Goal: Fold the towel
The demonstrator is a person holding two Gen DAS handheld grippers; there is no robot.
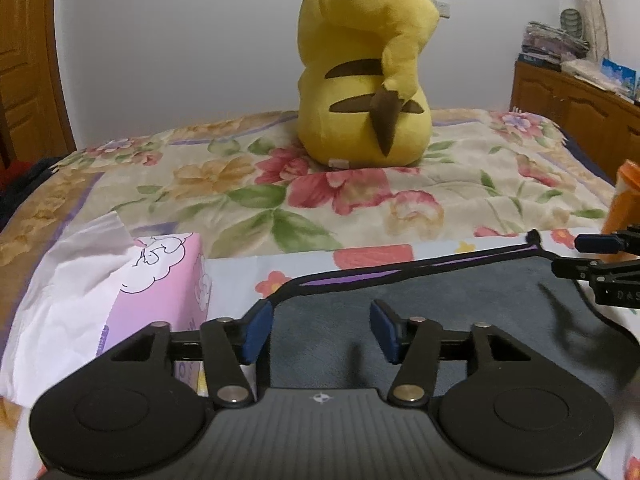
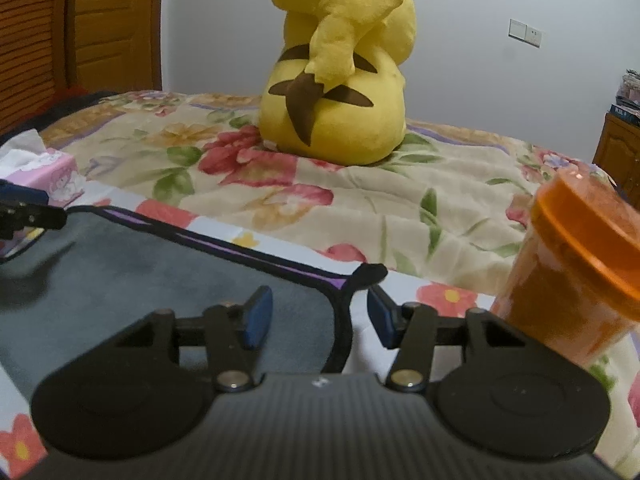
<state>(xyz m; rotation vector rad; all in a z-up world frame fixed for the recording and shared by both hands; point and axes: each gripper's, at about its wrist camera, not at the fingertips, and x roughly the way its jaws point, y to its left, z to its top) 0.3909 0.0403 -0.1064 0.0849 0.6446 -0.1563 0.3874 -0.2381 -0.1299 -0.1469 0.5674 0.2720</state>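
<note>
A dark grey towel point(image 1: 440, 312) with a black and purple hem lies flat on the flowered bed cover; it also shows in the right wrist view point(image 2: 140, 272). My left gripper point(image 1: 320, 330) is open and empty, low over the towel's left far corner. My right gripper point(image 2: 320, 318) is open and empty, straddling the towel's right edge near its far right corner, where a small black loop point(image 2: 370, 272) sticks out. The right gripper's fingers point(image 1: 600, 276) show at the right edge of the left wrist view, and the left gripper's fingers point(image 2: 28, 212) show at the left edge of the right wrist view.
A pink tissue box point(image 1: 160, 280) with white tissue stands left of the towel, also in the right wrist view point(image 2: 56, 176). An orange lidded jar point(image 2: 580, 264) stands right of it. A yellow plush toy point(image 1: 364, 80) sits further back on the bed. A wooden cabinet point(image 1: 580, 112) stands at the right.
</note>
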